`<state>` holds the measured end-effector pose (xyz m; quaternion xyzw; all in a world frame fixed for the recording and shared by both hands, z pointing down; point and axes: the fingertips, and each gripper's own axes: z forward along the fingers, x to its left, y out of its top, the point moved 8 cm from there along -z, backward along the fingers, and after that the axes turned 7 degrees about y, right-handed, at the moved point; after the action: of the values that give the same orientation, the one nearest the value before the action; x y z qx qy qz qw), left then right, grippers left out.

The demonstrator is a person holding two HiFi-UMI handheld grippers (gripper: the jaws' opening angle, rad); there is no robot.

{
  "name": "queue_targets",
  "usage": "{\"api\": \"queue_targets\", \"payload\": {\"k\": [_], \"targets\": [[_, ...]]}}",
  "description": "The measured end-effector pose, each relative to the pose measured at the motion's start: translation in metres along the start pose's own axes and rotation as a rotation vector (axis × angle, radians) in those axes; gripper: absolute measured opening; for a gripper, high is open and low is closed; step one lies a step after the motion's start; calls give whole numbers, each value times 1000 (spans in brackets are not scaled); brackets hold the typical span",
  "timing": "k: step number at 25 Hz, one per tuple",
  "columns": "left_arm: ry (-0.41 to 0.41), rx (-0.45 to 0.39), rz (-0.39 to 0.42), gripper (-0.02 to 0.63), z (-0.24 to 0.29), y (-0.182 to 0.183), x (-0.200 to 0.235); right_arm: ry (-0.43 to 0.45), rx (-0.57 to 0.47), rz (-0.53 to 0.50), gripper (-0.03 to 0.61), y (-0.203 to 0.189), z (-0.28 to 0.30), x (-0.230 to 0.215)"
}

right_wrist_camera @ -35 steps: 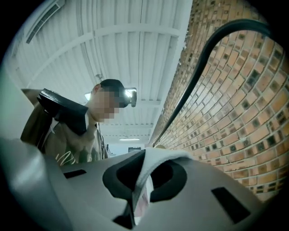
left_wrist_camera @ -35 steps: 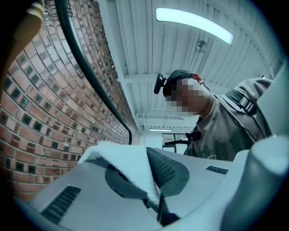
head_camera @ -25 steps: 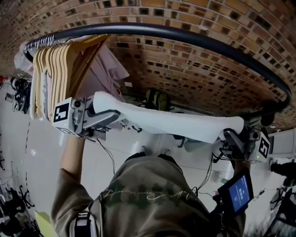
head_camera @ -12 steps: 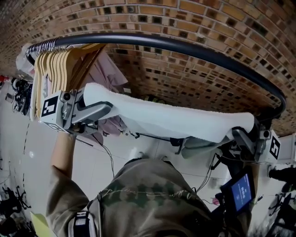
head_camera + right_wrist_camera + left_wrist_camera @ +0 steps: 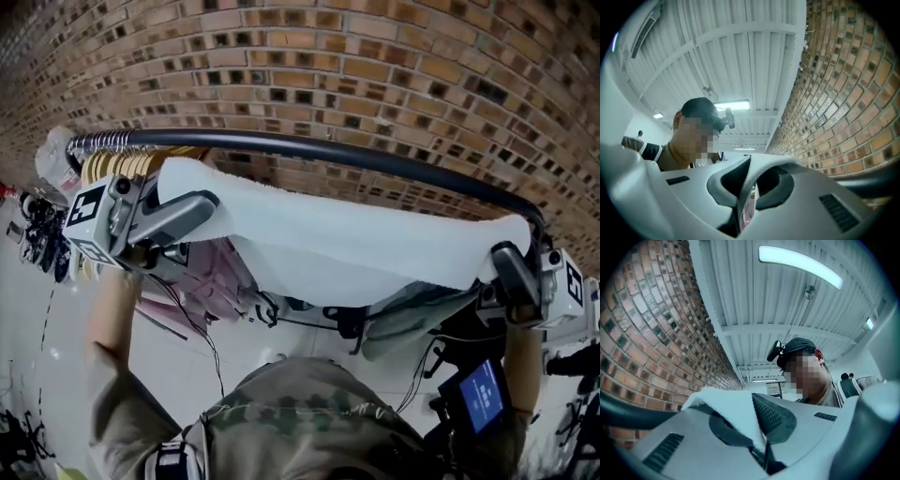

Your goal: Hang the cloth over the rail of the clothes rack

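Observation:
A white cloth [image 5: 347, 248] is stretched wide between both grippers, its top edge just under the dark curved rail [image 5: 375, 157] of the clothes rack. My left gripper [image 5: 204, 204] is shut on the cloth's left corner, close below the rail's left part. My right gripper [image 5: 506, 255] is shut on the right corner, near the rail's right end. In the left gripper view the cloth [image 5: 733, 411] is pinched between the jaws [image 5: 757, 427], with the rail [image 5: 628, 413] to the left. In the right gripper view the cloth [image 5: 761, 166] folds over the jaws [image 5: 747, 187].
Several wooden hangers [image 5: 122, 164] bunch at the rail's left end, with a pink garment [image 5: 211, 272] hanging below them. A brick wall [image 5: 328, 75] stands right behind the rack. A small lit screen [image 5: 483, 394] sits by my right arm. Cables and gear lie on the white floor.
Both grippers have risen together with the cloth held taut between them. Its top edge has come from well below the rail up to about the rail's height.

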<state>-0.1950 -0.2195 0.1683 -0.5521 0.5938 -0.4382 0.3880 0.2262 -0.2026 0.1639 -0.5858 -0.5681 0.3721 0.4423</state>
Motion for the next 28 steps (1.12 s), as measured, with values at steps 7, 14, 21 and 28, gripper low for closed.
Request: {"api": "queue_targets", "payload": {"k": [7,14,21,28], "targets": [[-22,-10,78,15,23,41,29,-43,5,-46,15,40,5,-22],[-11,-13,62,15,49,73,53,-51,5,-99,15,74,11,-44],[22,20,87,15,57,88,79,-52,40,-117,15,84,10,-59],[42,49,55,15,57,83,93,-54,71,-140,15,97,11,-75]]}}
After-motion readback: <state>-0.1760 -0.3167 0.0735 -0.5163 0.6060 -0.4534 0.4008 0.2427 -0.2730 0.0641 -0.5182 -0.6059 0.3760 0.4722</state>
